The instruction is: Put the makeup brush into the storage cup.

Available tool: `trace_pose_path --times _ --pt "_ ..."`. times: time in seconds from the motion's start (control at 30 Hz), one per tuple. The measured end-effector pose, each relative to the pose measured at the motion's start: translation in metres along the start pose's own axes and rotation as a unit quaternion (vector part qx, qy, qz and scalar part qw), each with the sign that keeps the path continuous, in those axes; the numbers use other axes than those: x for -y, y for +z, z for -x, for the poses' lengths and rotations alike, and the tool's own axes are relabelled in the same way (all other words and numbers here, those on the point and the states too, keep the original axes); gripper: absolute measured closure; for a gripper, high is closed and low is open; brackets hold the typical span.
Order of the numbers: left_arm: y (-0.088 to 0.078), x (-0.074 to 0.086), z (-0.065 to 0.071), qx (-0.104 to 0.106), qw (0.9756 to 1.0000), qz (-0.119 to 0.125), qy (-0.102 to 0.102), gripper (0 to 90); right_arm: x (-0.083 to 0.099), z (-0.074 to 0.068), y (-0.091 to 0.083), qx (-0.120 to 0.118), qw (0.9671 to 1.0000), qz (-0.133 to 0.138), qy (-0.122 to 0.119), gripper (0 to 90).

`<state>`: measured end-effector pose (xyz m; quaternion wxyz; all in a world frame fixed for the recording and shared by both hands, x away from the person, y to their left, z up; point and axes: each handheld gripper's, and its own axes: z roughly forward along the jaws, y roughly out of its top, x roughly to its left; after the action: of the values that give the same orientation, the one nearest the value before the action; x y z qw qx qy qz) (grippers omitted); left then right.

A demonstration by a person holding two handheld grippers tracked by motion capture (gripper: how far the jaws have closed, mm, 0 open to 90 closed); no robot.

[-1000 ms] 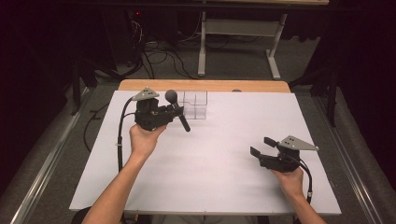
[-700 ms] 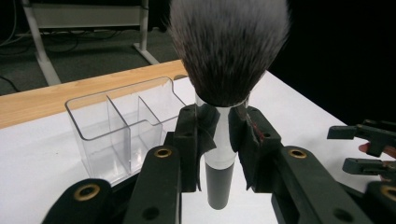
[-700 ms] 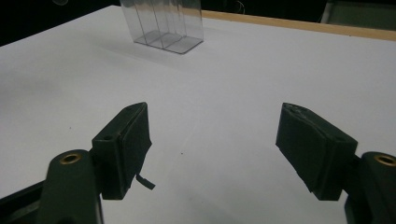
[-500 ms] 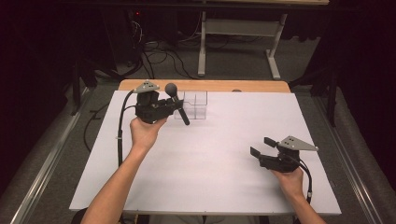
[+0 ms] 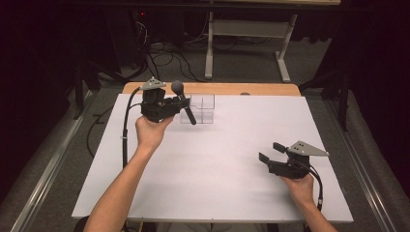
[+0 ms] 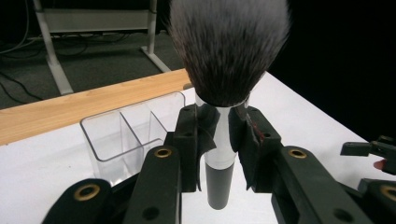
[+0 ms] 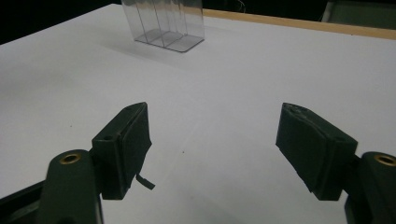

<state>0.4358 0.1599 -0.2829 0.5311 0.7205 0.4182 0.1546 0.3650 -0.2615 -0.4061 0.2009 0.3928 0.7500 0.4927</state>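
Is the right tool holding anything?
No: the right tool has its jaws wide apart over the bare white table, nothing between them.

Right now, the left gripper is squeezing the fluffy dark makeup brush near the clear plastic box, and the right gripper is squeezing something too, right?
Not quite. The right gripper is open with nothing between its jaws, as the right gripper view shows. The rest holds: the left gripper is squeezing the fluffy dark makeup brush near the clear plastic box.
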Motion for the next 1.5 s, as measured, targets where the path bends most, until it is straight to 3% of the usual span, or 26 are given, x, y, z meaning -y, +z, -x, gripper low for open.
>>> trace_pose_path --times 0.6,1.5 --pt "0.008 -0.018 -0.008 -0.025 0.9996 0.007 -0.008 70.4 0.0 0.0 -0.001 0.001 1.0 0.004 -0.005 27.8" --pt "0.034 -0.037 -0.016 -0.05 0.9987 -0.009 -0.011 70.5 0.0 0.001 -0.002 0.004 1.0 0.007 -0.001 27.9"
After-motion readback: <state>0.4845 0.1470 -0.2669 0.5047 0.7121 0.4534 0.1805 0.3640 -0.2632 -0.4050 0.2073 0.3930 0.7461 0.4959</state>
